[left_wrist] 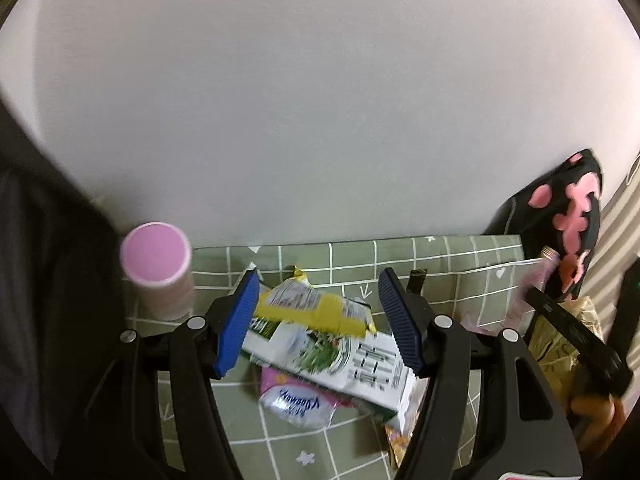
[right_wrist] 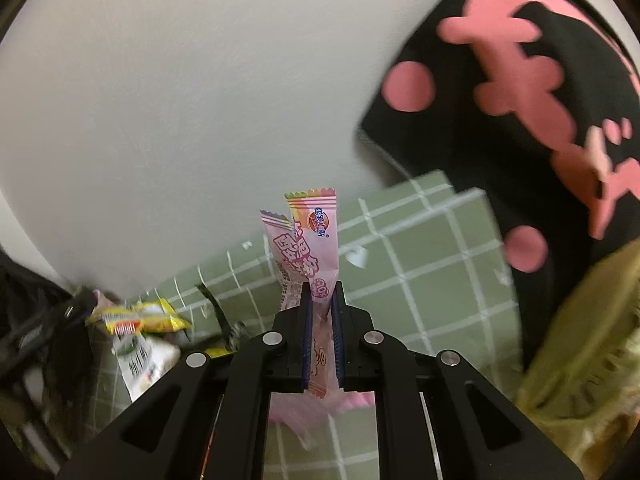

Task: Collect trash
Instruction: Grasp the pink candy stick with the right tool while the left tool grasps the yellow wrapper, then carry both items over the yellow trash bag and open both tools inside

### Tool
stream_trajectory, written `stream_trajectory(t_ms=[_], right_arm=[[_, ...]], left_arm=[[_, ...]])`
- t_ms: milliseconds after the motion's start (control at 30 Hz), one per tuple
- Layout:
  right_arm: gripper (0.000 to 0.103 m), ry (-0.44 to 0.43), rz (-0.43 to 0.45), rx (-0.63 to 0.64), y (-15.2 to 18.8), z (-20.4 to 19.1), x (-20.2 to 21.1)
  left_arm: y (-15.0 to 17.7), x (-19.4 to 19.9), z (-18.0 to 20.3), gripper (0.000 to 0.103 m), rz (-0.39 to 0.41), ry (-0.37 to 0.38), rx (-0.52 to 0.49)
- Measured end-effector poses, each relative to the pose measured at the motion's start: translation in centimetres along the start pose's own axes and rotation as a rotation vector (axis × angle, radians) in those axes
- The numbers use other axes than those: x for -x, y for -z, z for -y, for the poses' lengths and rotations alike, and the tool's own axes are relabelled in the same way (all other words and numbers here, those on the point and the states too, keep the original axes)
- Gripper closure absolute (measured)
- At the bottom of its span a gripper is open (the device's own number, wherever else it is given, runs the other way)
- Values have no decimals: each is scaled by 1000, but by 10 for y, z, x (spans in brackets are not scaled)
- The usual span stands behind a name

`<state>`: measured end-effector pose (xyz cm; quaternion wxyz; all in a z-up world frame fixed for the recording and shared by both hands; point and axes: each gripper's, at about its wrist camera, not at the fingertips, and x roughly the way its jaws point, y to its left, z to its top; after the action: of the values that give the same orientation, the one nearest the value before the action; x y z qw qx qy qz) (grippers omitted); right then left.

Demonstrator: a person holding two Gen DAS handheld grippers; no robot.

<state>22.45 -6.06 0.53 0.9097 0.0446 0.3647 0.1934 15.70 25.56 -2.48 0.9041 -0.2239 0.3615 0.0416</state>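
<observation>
A: Where's the pink candy wrapper (right_wrist: 310, 248)?
B: Pinched upright in the right hand-held gripper (right_wrist: 320, 300), above the worktop (right_wrist: 432, 264).
A: And the left hand-held gripper (left_wrist: 318, 304)?
B: Jaws apart over the yellow packet (left_wrist: 312, 306).

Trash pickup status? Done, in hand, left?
Done: nothing visibly binned in these views. In hand: right gripper jaws shut on a pink candy wrapper. Left: left gripper open over the yellow packet, white carton and tissue pack on the green cloth.
</observation>
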Motion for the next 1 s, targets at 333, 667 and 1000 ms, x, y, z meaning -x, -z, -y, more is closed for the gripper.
stream_trajectory(t_ms=[333,667,1000], right_arm=[[93,33,-34,-78,36,29,28],[93,-7,-22,11,36,37,42],[93,50,16,-7,27,28,57]], left_arm=[[7,-20,7,73,-105,-16,17],[31,19,17,79,-84,-35,-55],[3,33,60,79,8,55,-144]])
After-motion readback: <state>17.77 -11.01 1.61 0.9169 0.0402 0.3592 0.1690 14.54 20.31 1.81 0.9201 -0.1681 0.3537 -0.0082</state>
